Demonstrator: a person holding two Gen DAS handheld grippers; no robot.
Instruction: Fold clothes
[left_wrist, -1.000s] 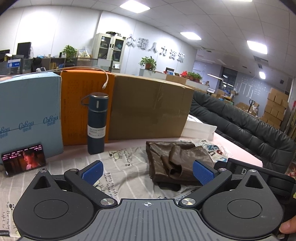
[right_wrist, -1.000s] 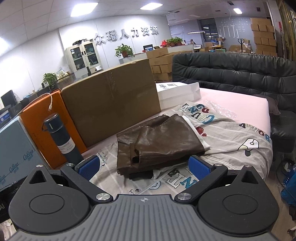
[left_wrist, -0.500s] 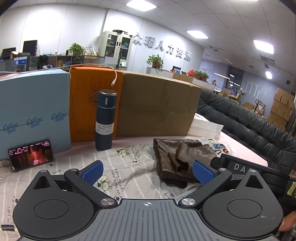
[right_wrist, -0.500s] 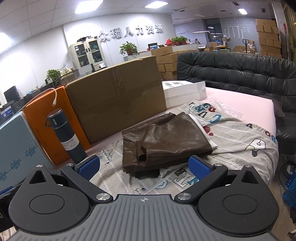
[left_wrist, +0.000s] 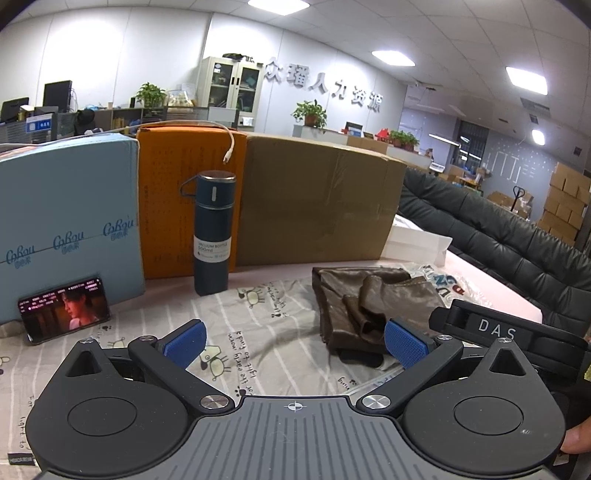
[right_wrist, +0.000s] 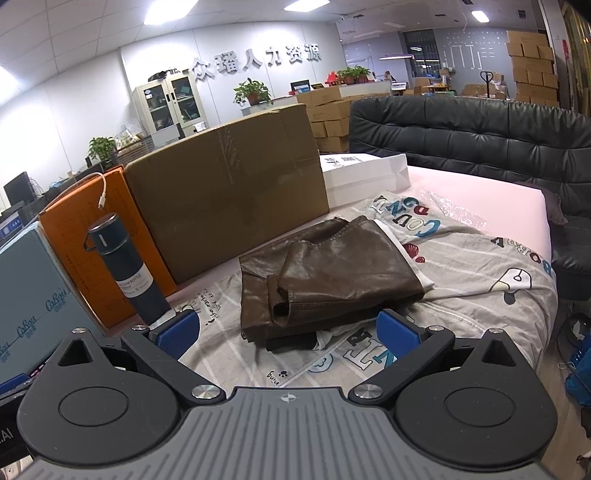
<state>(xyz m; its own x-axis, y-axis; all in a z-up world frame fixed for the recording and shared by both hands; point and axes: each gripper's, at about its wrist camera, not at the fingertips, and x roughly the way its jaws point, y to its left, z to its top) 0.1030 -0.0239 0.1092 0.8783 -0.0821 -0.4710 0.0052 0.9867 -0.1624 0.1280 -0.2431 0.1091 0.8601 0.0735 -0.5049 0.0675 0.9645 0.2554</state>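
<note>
The left tool (left_wrist: 294, 341) and right tool (right_wrist: 288, 330) both hover with fingers spread wide, gripping nothing. The brown leather garment (right_wrist: 325, 273) lies folded on the printed sheet (right_wrist: 480, 273) covering the counter (right_wrist: 491, 192), ahead of both tools and apart from them. A dark vacuum bottle (left_wrist: 214, 232) stands upright to its left.

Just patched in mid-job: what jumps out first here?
A folded brown leather garment lies mid-table on a printed sheet, ahead of both open grippers. Behind it stands a big cardboard box; left of that, a dark blue vacuum bottle and a phone playing video.
</note>
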